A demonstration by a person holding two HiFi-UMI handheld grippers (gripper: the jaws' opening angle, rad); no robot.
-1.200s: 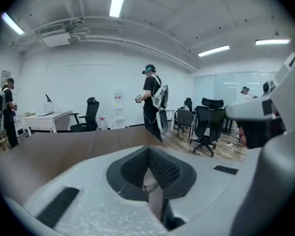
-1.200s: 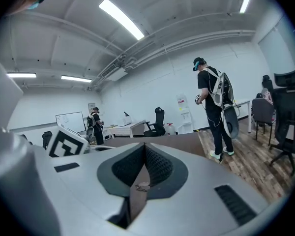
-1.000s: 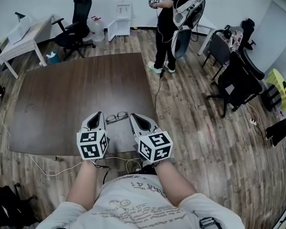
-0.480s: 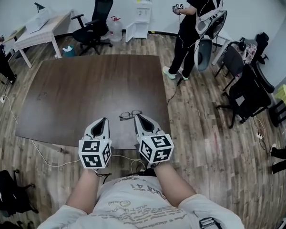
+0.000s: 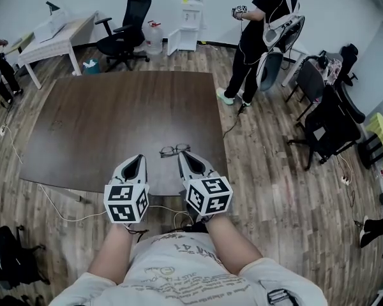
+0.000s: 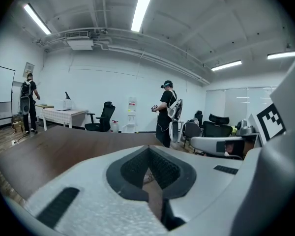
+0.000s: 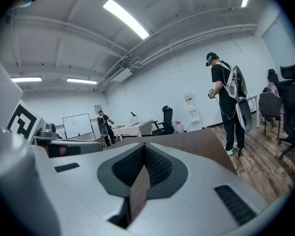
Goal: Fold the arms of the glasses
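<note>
Dark table, glasses maybe folded, plank floor

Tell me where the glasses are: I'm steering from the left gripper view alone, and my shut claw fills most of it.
Observer: In the head view the glasses lie on the brown table, close to its near edge, just beyond the left claw and the right claw.
Operator: Nearer to which one?
Observer: The right claw. Its tip shows right beside the frame, while the left claw's tip stands off to the side with bare table between.
Operator: Is the right claw free?
Observer: Yes. The right gripper view shows its jaws together with nothing between them.
</note>
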